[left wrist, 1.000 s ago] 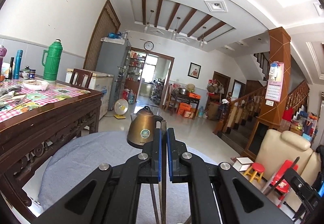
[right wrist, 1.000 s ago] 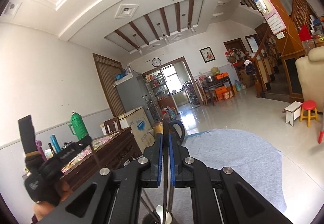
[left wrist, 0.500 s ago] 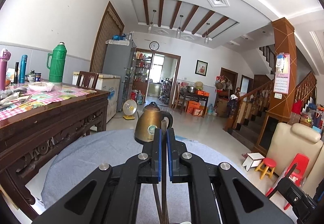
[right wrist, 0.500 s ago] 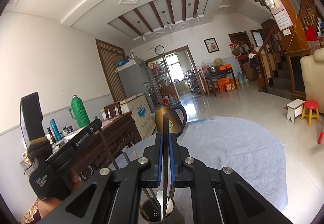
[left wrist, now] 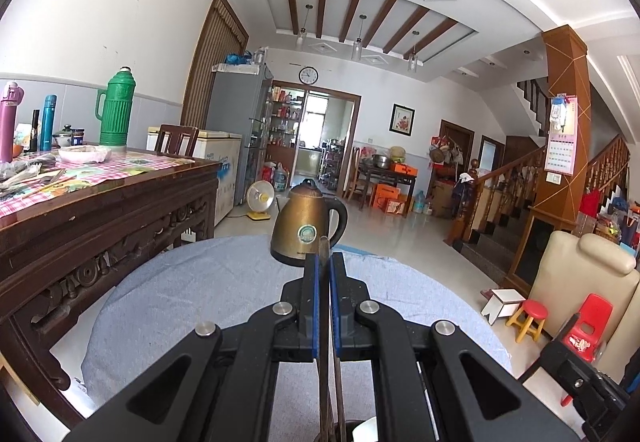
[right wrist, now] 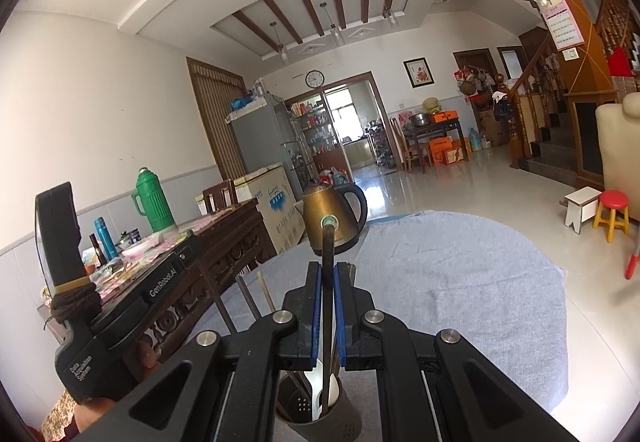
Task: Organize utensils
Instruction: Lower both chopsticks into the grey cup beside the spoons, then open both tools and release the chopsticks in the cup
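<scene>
My left gripper (left wrist: 324, 262) is shut on a thin dark chopstick (left wrist: 323, 247) that stands upright between its blue pads and runs down out of sight. My right gripper (right wrist: 328, 270) is shut on a dark brown utensil handle (right wrist: 329, 242). Its lower end reaches into a dark utensil holder (right wrist: 344, 422) just below the jaws. The holder contains a white spoon (right wrist: 316, 382) and several sticks (right wrist: 264, 294) leaning left. In the left wrist view only the white spoon (left wrist: 368, 431) shows at the bottom edge. A hand holds the left gripper (right wrist: 188, 242) at the left of the right wrist view.
A brass kettle (left wrist: 306, 230) (right wrist: 332, 210) stands at the far edge of the blue-grey cloth (left wrist: 200, 302) (right wrist: 460, 282) covering the round table. A carved wooden table (left wrist: 100, 210) with a green flask and bottles stands to the left. A cream chair and small stools are at the right.
Both grippers have sunk toward the table with their utensils still gripped. The utensil holder has come up into the bottom of the right wrist view.
</scene>
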A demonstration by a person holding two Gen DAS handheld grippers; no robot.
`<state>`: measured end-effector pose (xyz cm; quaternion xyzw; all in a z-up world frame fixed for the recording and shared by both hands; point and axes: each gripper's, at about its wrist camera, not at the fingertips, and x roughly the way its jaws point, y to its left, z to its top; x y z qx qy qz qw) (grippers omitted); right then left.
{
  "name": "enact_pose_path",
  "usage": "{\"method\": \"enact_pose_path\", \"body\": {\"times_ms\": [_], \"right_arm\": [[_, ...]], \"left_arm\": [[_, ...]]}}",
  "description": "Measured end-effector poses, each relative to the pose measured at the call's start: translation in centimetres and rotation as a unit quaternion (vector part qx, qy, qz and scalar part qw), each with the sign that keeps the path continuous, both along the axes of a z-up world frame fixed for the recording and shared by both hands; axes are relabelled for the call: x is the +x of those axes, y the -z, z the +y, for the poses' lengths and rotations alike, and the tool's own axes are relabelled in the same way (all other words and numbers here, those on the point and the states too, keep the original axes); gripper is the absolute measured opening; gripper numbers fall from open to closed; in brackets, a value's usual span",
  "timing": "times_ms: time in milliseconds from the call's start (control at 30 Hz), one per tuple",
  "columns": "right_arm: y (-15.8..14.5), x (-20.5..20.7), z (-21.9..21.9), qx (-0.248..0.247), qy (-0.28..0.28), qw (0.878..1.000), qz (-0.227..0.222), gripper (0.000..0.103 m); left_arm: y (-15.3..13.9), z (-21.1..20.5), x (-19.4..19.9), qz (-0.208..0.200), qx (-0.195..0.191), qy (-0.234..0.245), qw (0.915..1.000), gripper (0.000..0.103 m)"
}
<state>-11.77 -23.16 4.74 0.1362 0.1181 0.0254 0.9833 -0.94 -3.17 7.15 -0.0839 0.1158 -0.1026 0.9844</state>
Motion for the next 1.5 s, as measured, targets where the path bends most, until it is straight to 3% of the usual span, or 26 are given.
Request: {"method": "enact_pose_path", "body": {"times_ms": [733,1100,1167,1200,1233,1267,1333,1500], "right_arm": [[2.7,2.2,0.0,0.008,-0.006,0.998,0.058,0.007],[3.5,2.8,-0.2,0.019,-0.009,0.997,0.072,0.008],[3.6,2.9,-0.2,0.02,-0.008,0.997,0.075,0.008],[3.6,2.9,-0.3,0.021,-0.006,0.997,0.076,0.009],[3.7,2.9,-0.4,0.023,-0.005,0.997,0.077,0.017],[3.7,2.9,-0.5,0.026,-0.004,0.997,0.078,0.034],[3.7,2.7,-0.9,0.036,-0.001,0.997,0.074,0.056],[3.2,1.8,-1.5,0.029,0.017,0.998,0.051,0.057]], "left_arm": [[3.0,0.1,0.1,0.058,0.01,0.014,0.9982,0.006],[2.7,0.0,-0.6,0.056,0.031,0.027,0.9976,0.006],[2.5,-0.1,-0.7,0.056,0.038,0.029,0.9973,0.009],[2.4,-0.2,-0.7,0.057,0.04,0.031,0.9971,0.017],[2.4,-0.2,-0.8,0.058,0.043,0.033,0.9969,0.031],[2.3,-0.1,-1.0,0.057,0.045,0.033,0.9968,0.038],[2.2,0.0,-1.5,0.049,0.052,0.027,0.9971,0.054],[2.1,0.0,-2.4,0.052,0.076,0.037,0.995,0.072]]}}
